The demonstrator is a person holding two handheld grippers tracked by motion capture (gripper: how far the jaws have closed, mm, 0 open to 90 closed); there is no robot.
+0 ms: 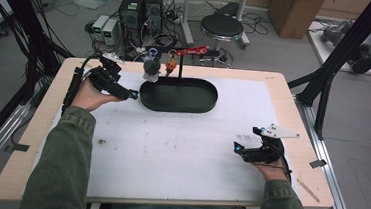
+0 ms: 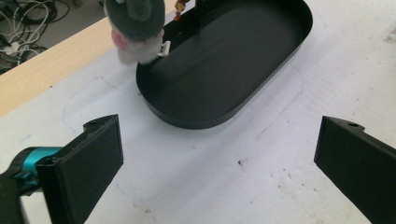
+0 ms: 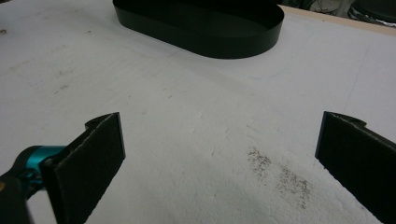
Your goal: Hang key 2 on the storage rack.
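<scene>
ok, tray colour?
Black, matte; the tray shows best in the left gripper view.

The person wears olive-green sleeves with ribbed cuffs and blue jeans. Each black gripper, left gripper (image 1: 133,95) and right gripper (image 1: 237,147), has flat black pads, a teal fitting (near one jaw's base), and a black cable; the right gripper carries a grey three-cornered plate.
</scene>
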